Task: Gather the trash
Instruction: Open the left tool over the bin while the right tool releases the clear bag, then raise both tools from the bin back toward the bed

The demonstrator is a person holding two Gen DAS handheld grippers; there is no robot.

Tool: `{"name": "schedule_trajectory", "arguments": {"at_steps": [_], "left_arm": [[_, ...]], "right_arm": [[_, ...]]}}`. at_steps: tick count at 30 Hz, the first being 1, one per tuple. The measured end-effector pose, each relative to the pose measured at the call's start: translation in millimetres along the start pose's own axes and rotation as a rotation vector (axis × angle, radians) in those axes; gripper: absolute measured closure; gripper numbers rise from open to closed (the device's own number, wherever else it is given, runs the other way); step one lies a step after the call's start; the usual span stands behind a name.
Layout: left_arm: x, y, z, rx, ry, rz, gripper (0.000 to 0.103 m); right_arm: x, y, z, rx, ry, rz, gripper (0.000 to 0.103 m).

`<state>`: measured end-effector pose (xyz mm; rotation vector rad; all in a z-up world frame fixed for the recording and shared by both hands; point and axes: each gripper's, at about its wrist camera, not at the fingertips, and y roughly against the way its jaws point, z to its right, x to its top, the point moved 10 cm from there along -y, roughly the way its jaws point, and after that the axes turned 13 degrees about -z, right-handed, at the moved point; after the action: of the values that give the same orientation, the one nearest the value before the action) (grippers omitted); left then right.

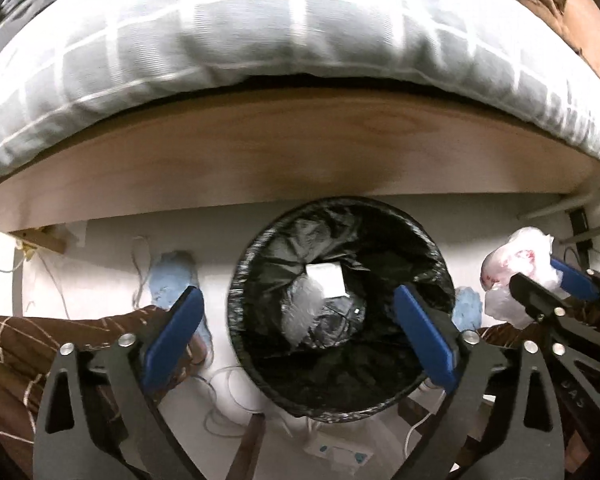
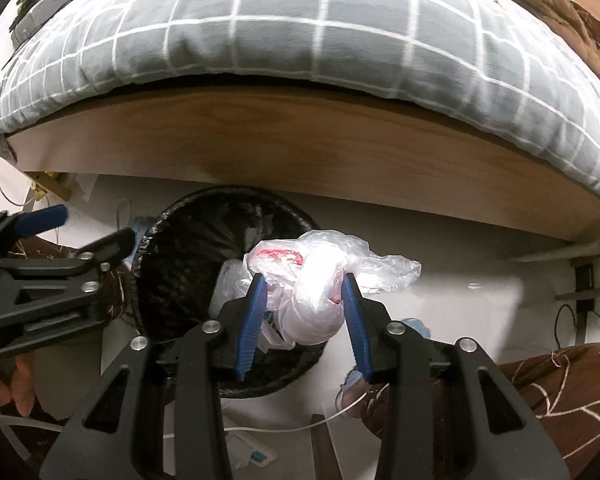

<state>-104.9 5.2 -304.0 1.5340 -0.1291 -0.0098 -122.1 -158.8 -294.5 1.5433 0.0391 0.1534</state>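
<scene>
Below the bed (image 1: 260, 152), over the bin (image 1: 340, 396), the left claw (image 1: 300, 336) is standing wide with nothing between its pads. Just beside it, the right claw (image 2: 306, 312) is gripping a knotted plastic bag (image 2: 316, 292) above the bin's rim, while a white scrap (image 1: 325, 278) is lying inside.
</scene>
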Motion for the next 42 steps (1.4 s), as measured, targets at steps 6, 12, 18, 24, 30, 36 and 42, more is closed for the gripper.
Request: {"name": "schedule_trajectory", "arguments": {"at_steps": [6,12,18,24,30,36,42], "left_arm": [[-1.6,9.5,-30.8,0.009,0.041,0.015,0.006],[-1.0,13.6,-51.1,0.022,0.067,0.02,0.006],[-4.5,15.0,-63.0,0.025,0.084,0.02,0.006],[-7.6,15.2,-71.7,0.033,0.1,0.024,0.006],[-5.4,33.7,-78.9,0.034,0.125,0.056,0.006],[4.0,65.1,-77.2,0.012,0.126,0.111,0.006],[18.0,93.5,-67.9,-0.009,0.122,0.157,0.006]], "right_arm": [[6.6,-8.7,-23.9,-0.004,0.035,-0.027,0.065],[16.2,-8.4,-44.6,-0.007,0.082,-0.03,0.065],[20.2,-5.2,-56.4,-0.014,0.112,-0.025,0.061],[25.4,6.2,-58.1,-0.013,0.13,0.002,0.04],[34.8,29.8,-51.2,-0.019,0.096,0.069,0.022],[37.9,53.8,-43.7,-0.07,0.093,0.136,0.016],[44.8,90.5,-24.6,-0.107,0.056,0.22,0.009]]}}
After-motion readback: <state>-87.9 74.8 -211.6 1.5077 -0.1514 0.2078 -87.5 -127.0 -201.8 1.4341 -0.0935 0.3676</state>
